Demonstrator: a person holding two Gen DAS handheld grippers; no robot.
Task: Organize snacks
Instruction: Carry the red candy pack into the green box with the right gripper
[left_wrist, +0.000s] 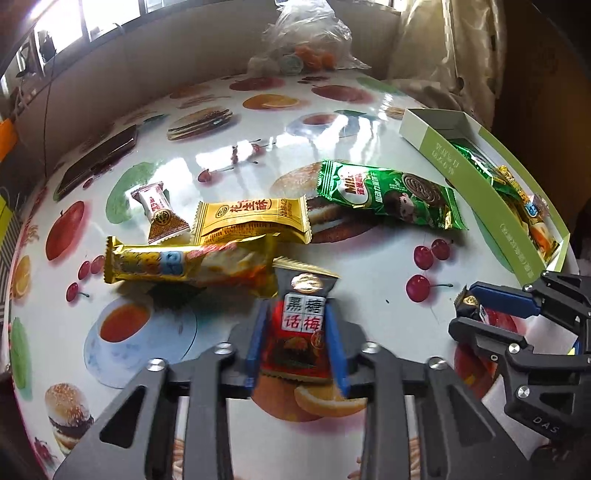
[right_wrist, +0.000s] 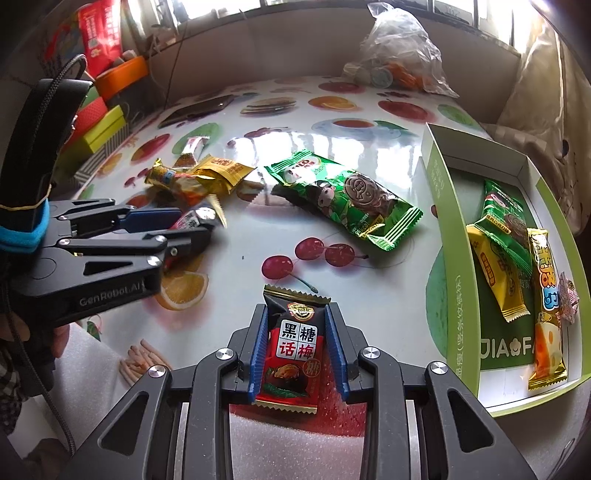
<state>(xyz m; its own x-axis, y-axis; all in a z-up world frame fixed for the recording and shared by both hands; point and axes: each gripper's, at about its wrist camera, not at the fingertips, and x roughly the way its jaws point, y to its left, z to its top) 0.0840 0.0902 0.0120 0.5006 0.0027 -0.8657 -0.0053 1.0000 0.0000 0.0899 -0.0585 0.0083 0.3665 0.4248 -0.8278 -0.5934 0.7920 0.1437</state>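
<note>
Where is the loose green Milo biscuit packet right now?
The green Milo packet lies flat on the table, between the pile of yellow snacks on its left and the green box on its right, beyond the printed cherries.

Daylit windows (left_wrist: 110, 22) behind a glossy fruit-printed tabletop (left_wrist: 332, 122), curtain (right_wrist: 546, 92) alongside.

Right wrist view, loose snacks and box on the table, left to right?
Left gripper on a dark candy → gold wrapper pile → loose green cookie pack → green box holding yellow pack, then long gold bar.
</note>
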